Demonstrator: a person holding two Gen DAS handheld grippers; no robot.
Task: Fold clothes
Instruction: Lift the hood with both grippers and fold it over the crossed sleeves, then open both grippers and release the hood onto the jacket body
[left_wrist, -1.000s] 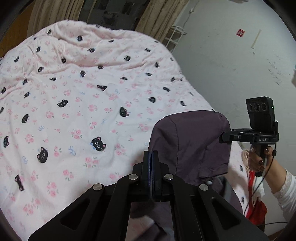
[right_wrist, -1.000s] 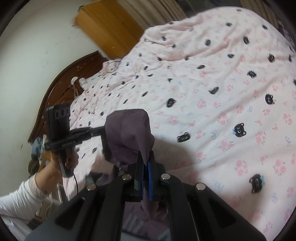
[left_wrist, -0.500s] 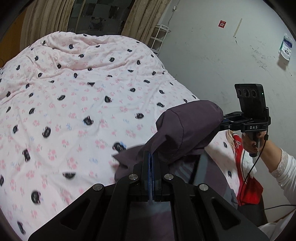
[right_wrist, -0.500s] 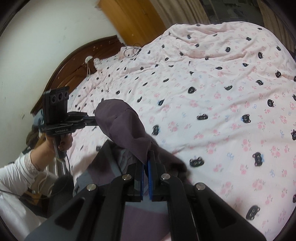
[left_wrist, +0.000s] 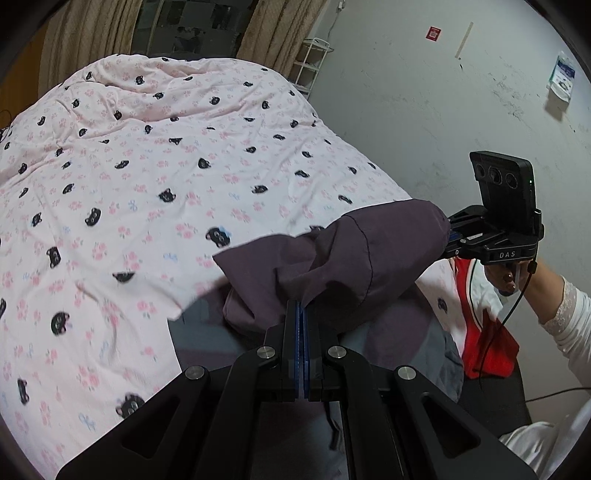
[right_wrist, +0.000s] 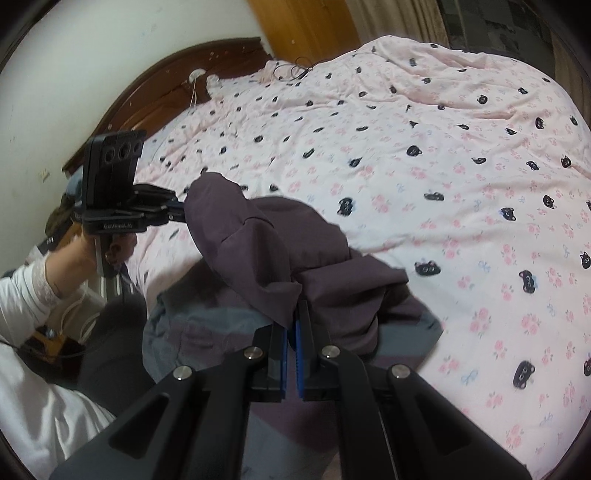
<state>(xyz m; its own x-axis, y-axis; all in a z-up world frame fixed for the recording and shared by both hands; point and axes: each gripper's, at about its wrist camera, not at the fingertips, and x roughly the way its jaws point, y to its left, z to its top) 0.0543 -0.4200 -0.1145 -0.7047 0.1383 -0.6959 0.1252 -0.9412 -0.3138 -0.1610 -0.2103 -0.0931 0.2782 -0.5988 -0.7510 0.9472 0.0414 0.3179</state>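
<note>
Dark purple garment (left_wrist: 354, 258), stretched above the pink cat-print duvet (left_wrist: 147, 184) (near its edge), one end clamped in the left gripper (left_wrist: 302, 310), the other in the right gripper (right_wrist: 293, 314).

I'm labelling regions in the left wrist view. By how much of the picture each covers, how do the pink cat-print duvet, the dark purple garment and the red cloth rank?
1. Pink cat-print duvet, by far the largest.
2. Dark purple garment, held close to the camera, so it looks bigger than it is.
3. Red cloth, smallest and partly hidden.
</note>
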